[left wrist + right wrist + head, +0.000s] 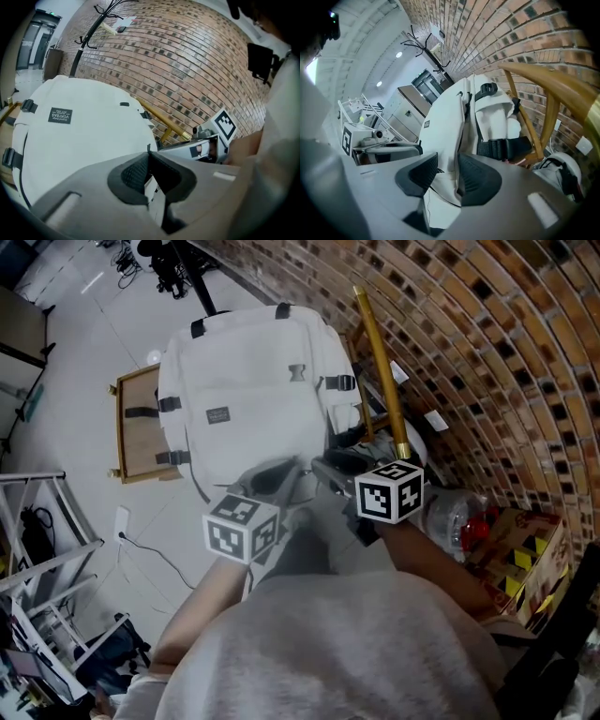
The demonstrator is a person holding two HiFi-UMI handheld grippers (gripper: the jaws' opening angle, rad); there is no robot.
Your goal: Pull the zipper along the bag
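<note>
A white backpack [248, 390] with black straps lies on a wooden chair [136, 427]. Both grippers meet at its near edge. My left gripper [279, 476] is shut on the bag's edge; in the left gripper view [149, 157] its dark pads [133, 176] pinch white fabric, and a small dark tab pokes up at the tips. My right gripper [323, 467] stands open. In the right gripper view [447, 171] the bag's white side seam [449, 140] hangs between the spread pads [476, 176]. I cannot make out a zipper pull there.
A brick wall [487, 352] runs along the right, with a brass-coloured pole [380, 362] leaning beside the bag. A plastic bottle [450, 512] and a cardboard box [525, 549] lie at the right. A metal rack [37, 521] stands at the left, a coat stand [187, 268] beyond the chair.
</note>
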